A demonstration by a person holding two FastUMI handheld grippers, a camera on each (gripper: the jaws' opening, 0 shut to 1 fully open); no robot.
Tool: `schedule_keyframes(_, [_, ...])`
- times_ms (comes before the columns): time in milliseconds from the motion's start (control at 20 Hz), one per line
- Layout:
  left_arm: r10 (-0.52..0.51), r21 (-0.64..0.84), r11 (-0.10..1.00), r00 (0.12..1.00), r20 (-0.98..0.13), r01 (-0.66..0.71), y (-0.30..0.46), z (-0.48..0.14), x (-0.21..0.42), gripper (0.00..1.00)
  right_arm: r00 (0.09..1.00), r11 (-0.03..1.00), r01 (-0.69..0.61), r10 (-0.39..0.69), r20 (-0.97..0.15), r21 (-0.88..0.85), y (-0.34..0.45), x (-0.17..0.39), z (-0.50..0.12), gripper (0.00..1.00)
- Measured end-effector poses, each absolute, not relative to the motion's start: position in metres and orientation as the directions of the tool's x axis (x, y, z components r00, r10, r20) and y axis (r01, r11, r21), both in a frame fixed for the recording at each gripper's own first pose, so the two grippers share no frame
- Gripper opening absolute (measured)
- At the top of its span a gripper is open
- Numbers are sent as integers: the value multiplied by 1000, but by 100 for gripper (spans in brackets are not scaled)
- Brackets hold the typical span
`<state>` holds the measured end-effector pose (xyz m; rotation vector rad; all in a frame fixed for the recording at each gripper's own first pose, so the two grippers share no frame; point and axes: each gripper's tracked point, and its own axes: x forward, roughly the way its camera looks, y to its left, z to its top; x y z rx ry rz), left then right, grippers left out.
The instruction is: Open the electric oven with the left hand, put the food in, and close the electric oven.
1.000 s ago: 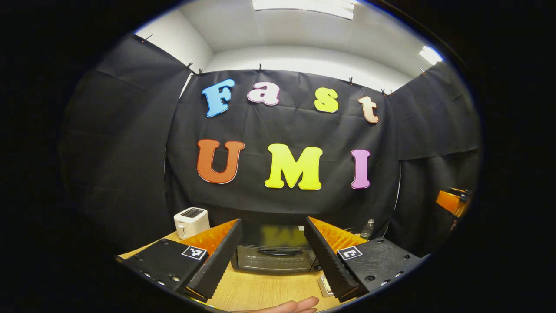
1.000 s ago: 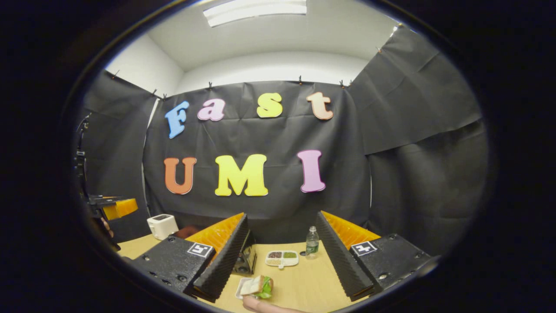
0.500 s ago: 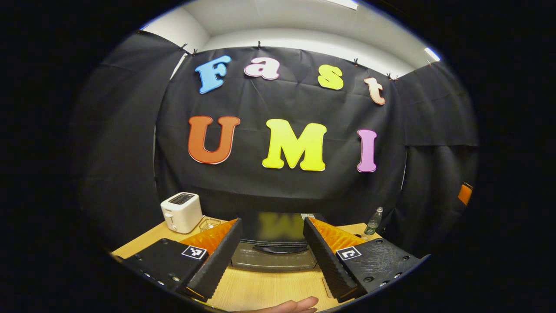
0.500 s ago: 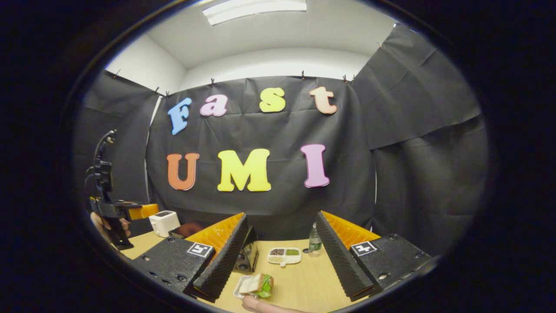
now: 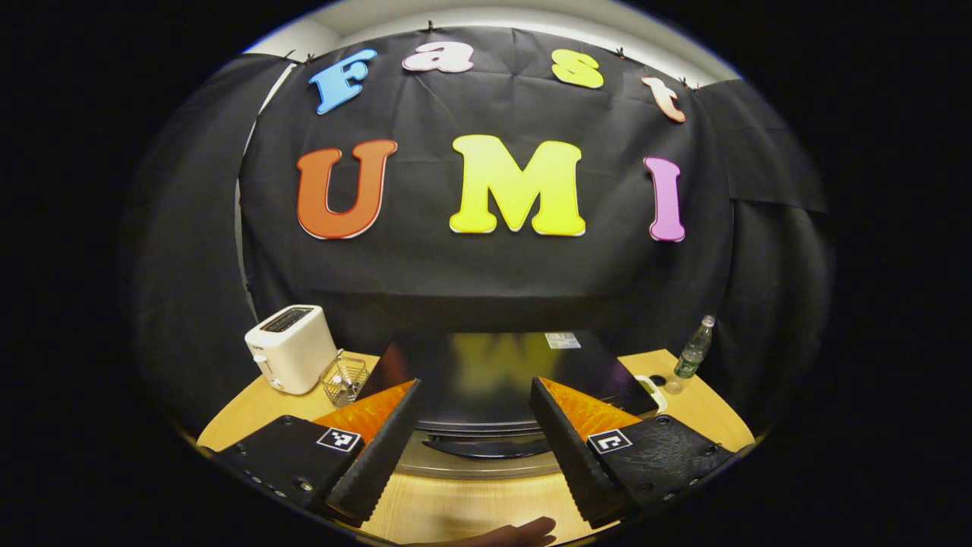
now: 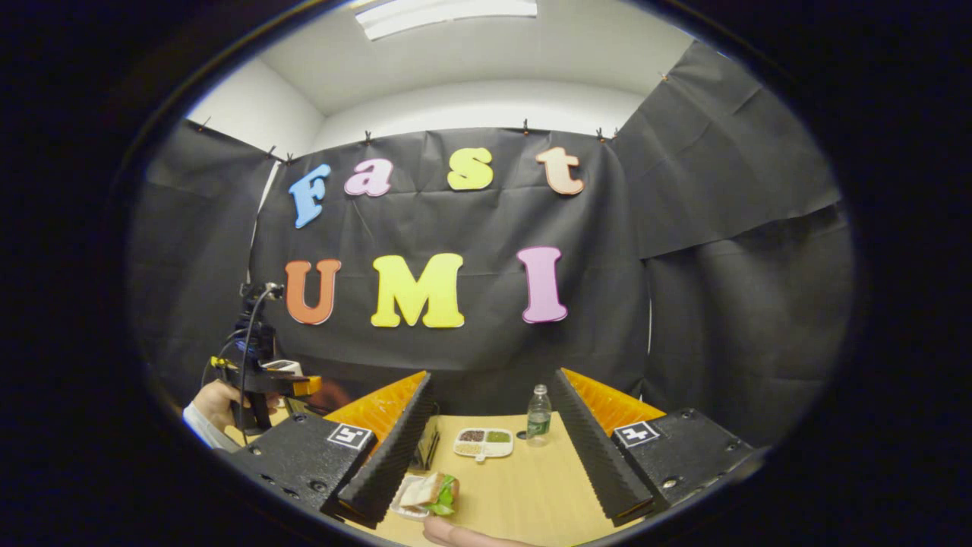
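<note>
Here, left tongs [image 5: 474, 425] spread, empty, poised near the closed electric oven [image 5: 493, 395] on the counter [image 5: 463, 505]. Right tongs [image 6: 490, 433] spread too, above the sandwich [image 6: 429, 492] at the near edge.

left gripper view: close over oven [image 5: 493, 372] | right gripper view: farther back | shared: bottle [image 6: 538, 414]

In the left gripper view, the electric oven [image 5: 493, 380] is seen at the lower centre of the frame, on the tabletop [image 5: 471, 505]. A toaster [image 5: 291, 348] is placed at its left, with a wire basket [image 5: 342, 380] between them; a bottle [image 5: 694, 348] is set at the right. In the right gripper view, a sandwich [image 6: 430, 492] on a plate is found at the bottom centre, with a divided dish [image 6: 483, 443] above it and the bottle [image 6: 538, 414] just right of that dish.
</note>
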<state>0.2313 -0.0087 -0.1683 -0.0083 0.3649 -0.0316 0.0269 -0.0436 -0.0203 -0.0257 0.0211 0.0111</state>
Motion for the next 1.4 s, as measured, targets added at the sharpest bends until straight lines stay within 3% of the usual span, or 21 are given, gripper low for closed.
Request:
schedule_keyframes(450, [-15, 3, 1000, 867, -498, 19, -17, -233, 240, 93, 1000, 1000, 5, -5, -28, -20, -54, 25, -26, 95])
schedule_keyframes(500, [-20, 7, 1000, 886, -464, 27, -19, -223, 240, 95, 1000, 1000, 7, -7, -27, -22, -55, 24, -27, 94])
schedule_keyframes(800, [-38, 0, 999, 870, -492, 43, -26, -233, 224, 96, 999, 999, 35, -35, 10, -21, -62, 12, -18, 94])
schedule_keyframes(850, [-42, -2, 999, 876, -481, 47, -26, -231, 221, 84, 999, 999, 47, -46, 17, -25, -63, 10, -16, 94])
schedule_keyframes(900, [-44, 0, 999, 875, -482, 50, -27, -233, 216, 97, 998, 998, 56, -55, 27, -30, -65, 7, -15, 94])
schedule_keyframes(1400, [-53, 4, 998, 918, -394, 59, -26, -253, 142, 97, 999, 999, 48, -47, 26, -14, -55, 0, -22, 94])
